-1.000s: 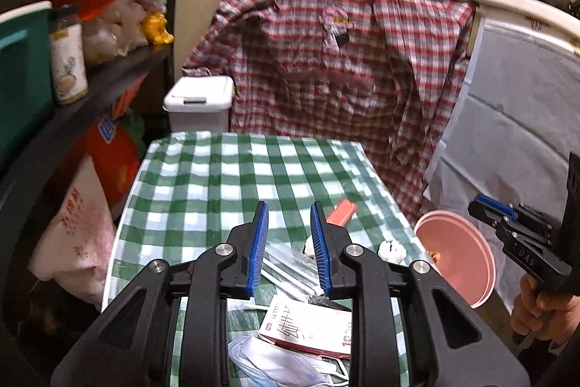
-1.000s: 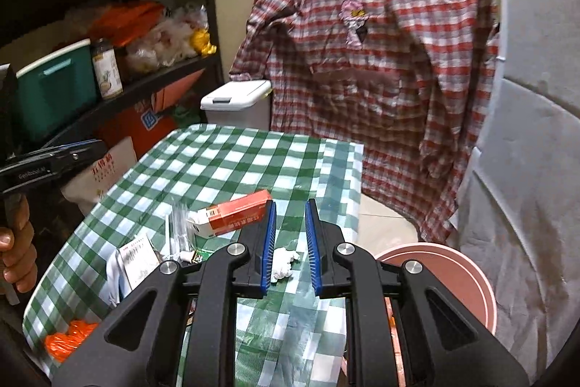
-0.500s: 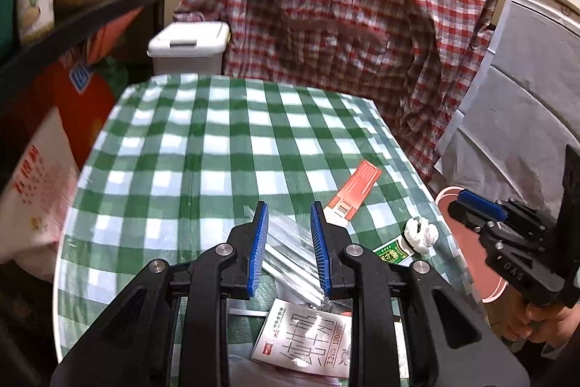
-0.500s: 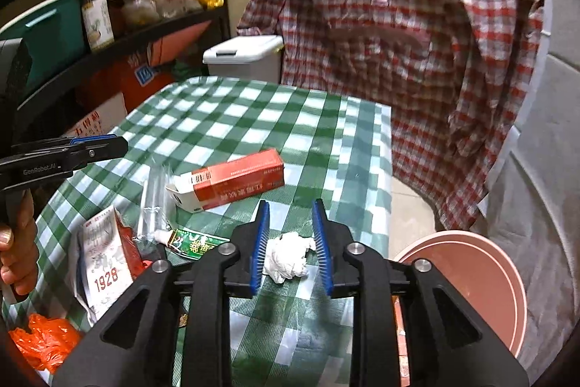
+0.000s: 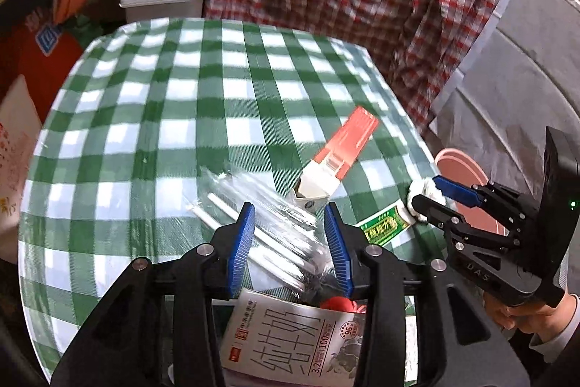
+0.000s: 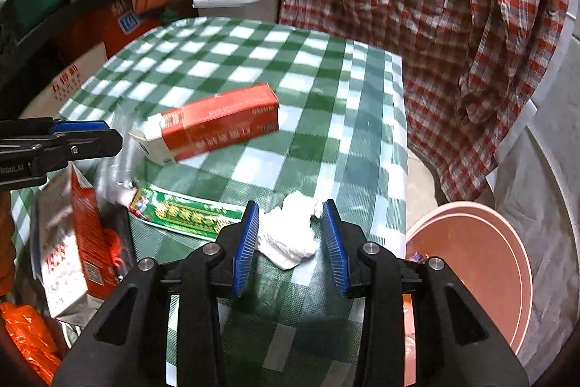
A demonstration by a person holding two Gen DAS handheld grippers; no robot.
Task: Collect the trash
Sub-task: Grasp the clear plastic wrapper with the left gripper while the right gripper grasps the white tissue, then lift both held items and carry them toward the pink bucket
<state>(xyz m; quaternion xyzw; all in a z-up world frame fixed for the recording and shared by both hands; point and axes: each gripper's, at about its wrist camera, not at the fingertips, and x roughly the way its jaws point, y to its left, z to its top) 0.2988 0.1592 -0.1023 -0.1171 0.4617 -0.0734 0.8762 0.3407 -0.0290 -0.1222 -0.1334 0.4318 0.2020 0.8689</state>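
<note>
Right gripper (image 6: 290, 234) astride tissue wad (image 6: 288, 234)

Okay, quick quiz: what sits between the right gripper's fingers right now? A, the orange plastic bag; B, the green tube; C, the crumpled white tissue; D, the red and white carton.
C: the crumpled white tissue lies on the tablecloth between the open fingers of the right gripper.

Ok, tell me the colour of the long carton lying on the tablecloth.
Red with a white open end; the long carton shows best in the right wrist view.
</note>
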